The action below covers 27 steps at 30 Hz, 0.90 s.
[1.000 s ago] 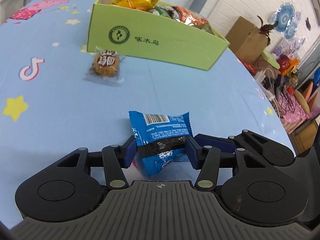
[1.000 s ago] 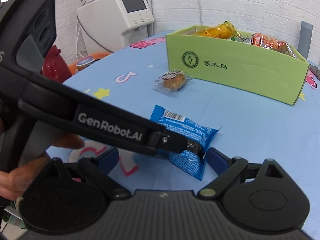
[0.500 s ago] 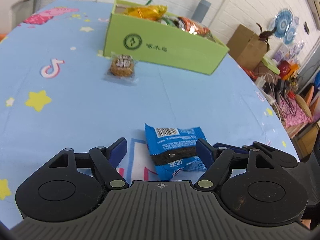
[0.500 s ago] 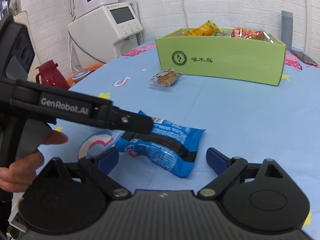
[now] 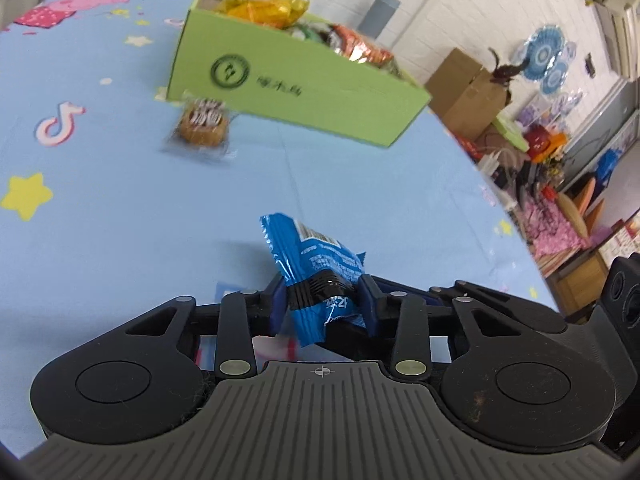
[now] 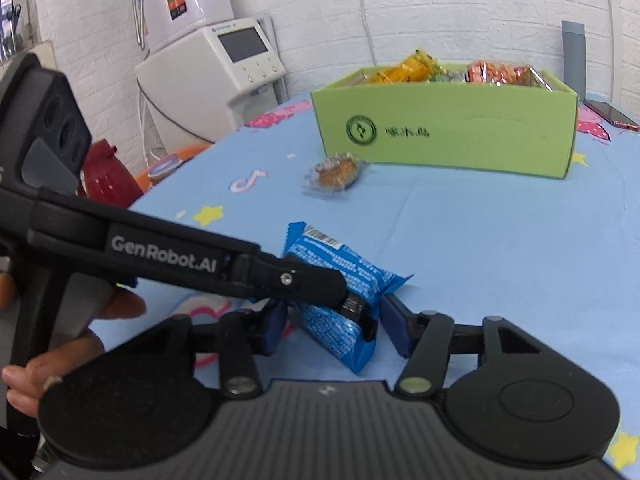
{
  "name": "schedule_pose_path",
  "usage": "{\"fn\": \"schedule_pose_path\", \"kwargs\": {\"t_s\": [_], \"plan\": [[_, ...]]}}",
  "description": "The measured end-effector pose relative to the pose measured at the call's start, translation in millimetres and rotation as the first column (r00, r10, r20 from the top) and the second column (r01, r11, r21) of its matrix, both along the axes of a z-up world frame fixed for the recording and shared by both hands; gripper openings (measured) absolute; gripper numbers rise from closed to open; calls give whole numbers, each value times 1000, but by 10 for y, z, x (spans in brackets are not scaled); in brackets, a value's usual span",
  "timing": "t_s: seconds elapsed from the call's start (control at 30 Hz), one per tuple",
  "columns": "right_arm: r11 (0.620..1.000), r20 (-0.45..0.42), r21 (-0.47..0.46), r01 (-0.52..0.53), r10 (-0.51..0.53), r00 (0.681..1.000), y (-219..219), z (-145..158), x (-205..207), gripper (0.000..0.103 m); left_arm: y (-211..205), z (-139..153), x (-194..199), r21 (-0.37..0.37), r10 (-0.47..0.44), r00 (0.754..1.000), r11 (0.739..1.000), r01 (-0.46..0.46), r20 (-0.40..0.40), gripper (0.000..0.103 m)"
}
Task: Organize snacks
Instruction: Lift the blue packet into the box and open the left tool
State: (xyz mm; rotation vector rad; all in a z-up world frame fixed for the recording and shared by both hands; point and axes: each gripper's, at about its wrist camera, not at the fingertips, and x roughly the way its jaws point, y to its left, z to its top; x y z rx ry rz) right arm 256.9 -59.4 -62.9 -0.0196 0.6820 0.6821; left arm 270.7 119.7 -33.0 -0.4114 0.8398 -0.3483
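Observation:
A blue snack packet [image 5: 320, 256] stands tilted on edge on the blue tablecloth. My left gripper [image 5: 322, 300] is closing, and its pads press the packet's black band from both sides. In the right wrist view the same packet [image 6: 344, 272] lies between the jaws of my right gripper [image 6: 336, 328], which are closing with a small gap still showing at the left pad. The left gripper's finger [image 6: 280, 276] reaches in from the left. A green cardboard box [image 6: 460, 140] full of snacks stands at the back. A clear-wrapped round cake [image 6: 336, 170] lies in front of it.
The green box [image 5: 300, 92] and the cake [image 5: 202, 124] lie ahead of the left gripper. A white dispenser [image 6: 208, 72] and a red kettle [image 6: 108, 176] stand past the table's left edge. A phone [image 6: 608, 114] lies at the back right. Cardboard boxes [image 5: 468, 92] and clutter fill the floor.
The left jaws opened wide, then closed on the blue packet, which now stands tilted on edge instead of lying flat. The right jaws have narrowed around it.

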Motion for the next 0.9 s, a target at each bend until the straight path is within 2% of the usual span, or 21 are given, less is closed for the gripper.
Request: {"fn": "schedule_pose_path", "kwargs": {"t_s": [0.23, 0.4, 0.5, 0.6, 0.7, 0.77, 0.8, 0.83, 0.9], "plan": [[1000, 118, -5, -7, 7, 993, 126, 415, 376, 62, 42, 477, 421, 7, 10, 994, 1000, -11, 106, 18], [999, 232, -38, -16, 25, 973, 281, 852, 929, 62, 159, 928, 1002, 11, 32, 981, 999, -35, 194, 18], [997, 273, -78, -14, 35, 961, 438, 1006, 1362, 62, 211, 1055, 1434, 18, 38, 974, 999, -43, 224, 17], [992, 266, -129, -5, 40, 963, 559, 979, 1800, 63, 250, 955, 1869, 12, 33, 981, 999, -36, 193, 17], [985, 219, -174, -3, 42, 975, 620, 786, 2144, 64, 254, 695, 2190, 32, 34, 991, 999, -39, 132, 18], [982, 175, -190, -11, 45, 984, 639, 605, 2276, 70, 227, 527, 2292, 46, 23, 995, 999, -28, 95, 24], [980, 163, -198, -13, 46, 986, 643, 523, 2308, 72, 225, 450, 2306, 53, 23, 996, 998, -28, 89, 30], [983, 166, -186, -10, 41, 985, 629, 475, 2320, 74, 212, 411, 2288, 62, 21, 995, 998, -27, 97, 36], [989, 147, -144, -11, 33, 989, 573, 500, 2347, 77, 215, 408, 2265, 54, 15, 996, 998, -20, 93, 39]]}}
